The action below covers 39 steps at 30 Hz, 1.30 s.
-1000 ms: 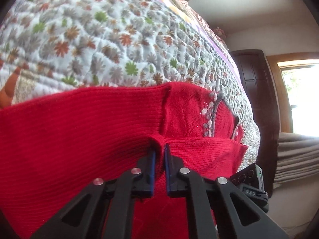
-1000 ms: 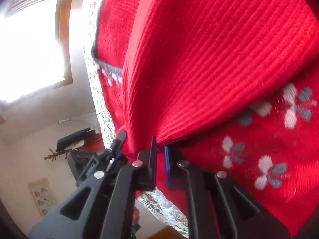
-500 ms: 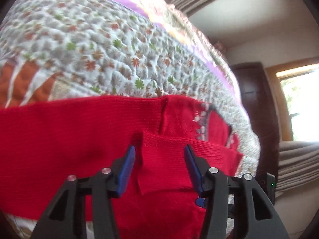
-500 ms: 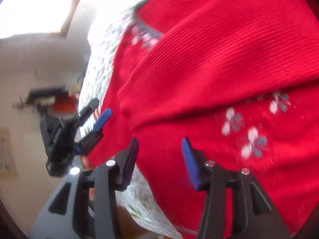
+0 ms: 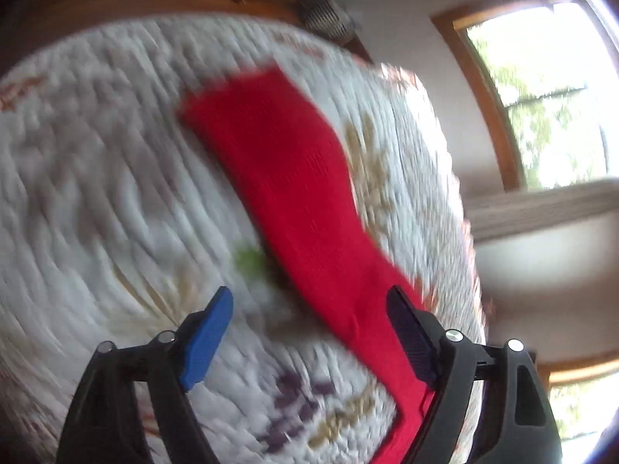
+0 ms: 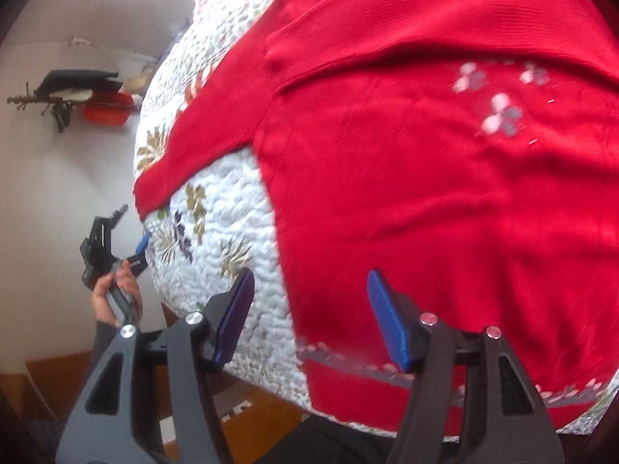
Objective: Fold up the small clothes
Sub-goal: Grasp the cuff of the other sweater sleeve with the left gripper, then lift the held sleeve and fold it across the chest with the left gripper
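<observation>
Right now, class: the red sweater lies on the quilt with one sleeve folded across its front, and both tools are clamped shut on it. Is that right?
Not quite. The red sweater does lie on the quilt with one sleeve folded across its front, but both tools are open and hold nothing. The right wrist view shows the right tool with its jaws spread; the left wrist view shows the same for the left tool.

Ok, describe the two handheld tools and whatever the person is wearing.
Left tool: black angular plastic arms with silver screw heads, fingers faced with blue ribbed pads. Right tool: same black build, silver screws, blue pads. The hand emerges from a dark grey sleeve. No cables visible.
</observation>
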### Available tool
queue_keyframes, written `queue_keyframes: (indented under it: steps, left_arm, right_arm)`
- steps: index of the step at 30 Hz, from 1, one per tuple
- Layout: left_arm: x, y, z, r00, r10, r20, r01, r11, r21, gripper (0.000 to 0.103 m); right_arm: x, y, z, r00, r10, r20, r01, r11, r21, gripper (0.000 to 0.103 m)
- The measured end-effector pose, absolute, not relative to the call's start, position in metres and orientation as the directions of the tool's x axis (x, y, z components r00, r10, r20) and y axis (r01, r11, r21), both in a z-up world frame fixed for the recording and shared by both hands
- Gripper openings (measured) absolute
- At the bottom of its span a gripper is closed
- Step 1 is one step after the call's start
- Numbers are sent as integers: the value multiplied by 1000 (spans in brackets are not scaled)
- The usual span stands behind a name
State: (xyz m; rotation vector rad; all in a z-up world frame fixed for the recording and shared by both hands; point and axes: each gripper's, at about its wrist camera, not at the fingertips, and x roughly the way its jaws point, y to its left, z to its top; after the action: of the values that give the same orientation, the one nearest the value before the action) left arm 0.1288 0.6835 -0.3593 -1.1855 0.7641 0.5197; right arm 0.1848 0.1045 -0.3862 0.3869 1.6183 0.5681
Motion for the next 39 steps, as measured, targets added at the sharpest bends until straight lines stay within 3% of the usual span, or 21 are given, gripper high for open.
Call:
queue_keyframes:
  steps: [10, 11, 12, 13, 14, 15, 17, 23, 30, 35, 39]
  left_arm:
    - [150, 746, -382, 622, -33, -782, -755, 239, -611, 81]
    - [154, 749, -381, 612, -19, -791, -763, 251, -596, 75]
    - [159, 750, -380, 601, -18, -799, -769, 259, -584, 50]
    - [163, 752, -380, 592, -30, -805, -774, 257, -579, 31]
    - [164, 756, -379, 584, -32, -811, -781, 252, -572, 25]
    - [166, 756, -377, 576, -27, -817, -786, 255, -563, 12]
    - [174, 755, -367, 573, -16, -819, -784, 282, -553, 5]
    - [221, 717, -289, 644, -4, -765, -668, 486, -564, 3]
    - [293, 611, -185, 758, -101, -644, -417, 685, -597, 3]
    - [338, 516, -147, 774, -193, -603, -250, 783, -570, 3]
    - [368, 441, -144, 751, -275, -600, -150, 814, -561, 3]
  right_arm:
    - [165, 138, -353, -139, 558, -818, -144, 806, 574, 61]
    - [163, 139, -350, -136, 555, -821, -148, 808, 571, 61]
    - [161, 139, -346, -131, 554, -822, -152, 809, 569, 61]
    - [160, 140, -342, -129, 553, -823, -154, 809, 567, 61]
    - [158, 138, -337, -125, 553, -823, -156, 809, 567, 61]
    - [156, 137, -332, -121, 555, -823, -158, 808, 568, 61]
    - [153, 134, -324, -111, 555, -824, -169, 807, 566, 61]
    - [146, 118, -299, -61, 565, -823, -176, 805, 566, 61]
    - [146, 76, -282, 16, 565, -825, -150, 817, 557, 61]
    - [151, 30, -275, 88, 565, -821, -105, 824, 556, 61]
    - [154, -18, -279, 134, 562, -816, -39, 826, 562, 61]
